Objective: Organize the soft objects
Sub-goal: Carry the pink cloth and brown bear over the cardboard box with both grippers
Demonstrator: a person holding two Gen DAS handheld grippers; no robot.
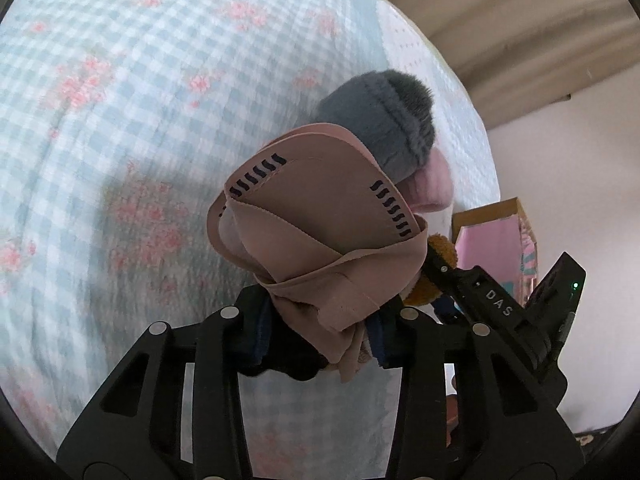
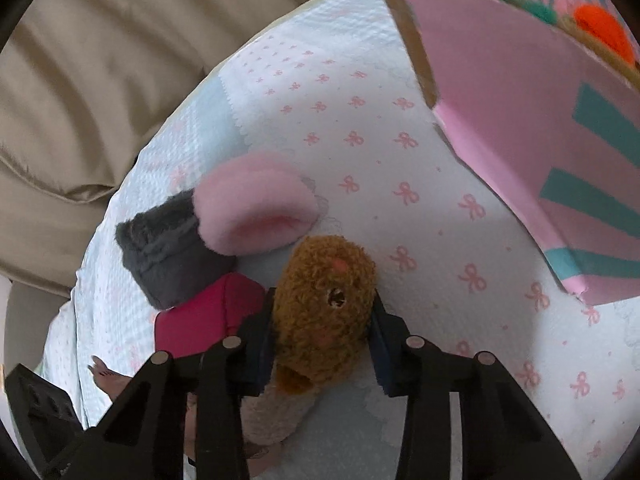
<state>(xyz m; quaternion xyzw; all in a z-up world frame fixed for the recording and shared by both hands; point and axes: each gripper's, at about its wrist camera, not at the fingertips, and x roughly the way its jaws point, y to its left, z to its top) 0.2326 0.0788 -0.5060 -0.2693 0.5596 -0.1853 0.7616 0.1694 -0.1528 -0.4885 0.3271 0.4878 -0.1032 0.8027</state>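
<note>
My left gripper (image 1: 320, 332) is shut on a tan-pink fabric piece (image 1: 316, 232) with black stitch marks, held above the bed. My right gripper (image 2: 322, 336) is shut on a brown plush toy (image 2: 324, 312) with a cream lower part; the toy and the right gripper (image 1: 472, 292) also show in the left wrist view, just right of the fabric. A grey fuzzy hat (image 2: 168, 252) and a pink soft item (image 2: 256, 204) lie on the bed just beyond the plush; in the left wrist view the hat (image 1: 384, 120) sits behind the fabric. A magenta cloth (image 2: 204, 316) lies left of the plush.
The bed has a blue-checked floral cover (image 1: 140, 100) and a white sheet with pink bows (image 2: 360, 140). A pink cardboard box (image 2: 520, 128) with teal stripes stands at the right, holding orange and green soft items. Beige curtain (image 2: 72, 100) lies beyond the bed edge.
</note>
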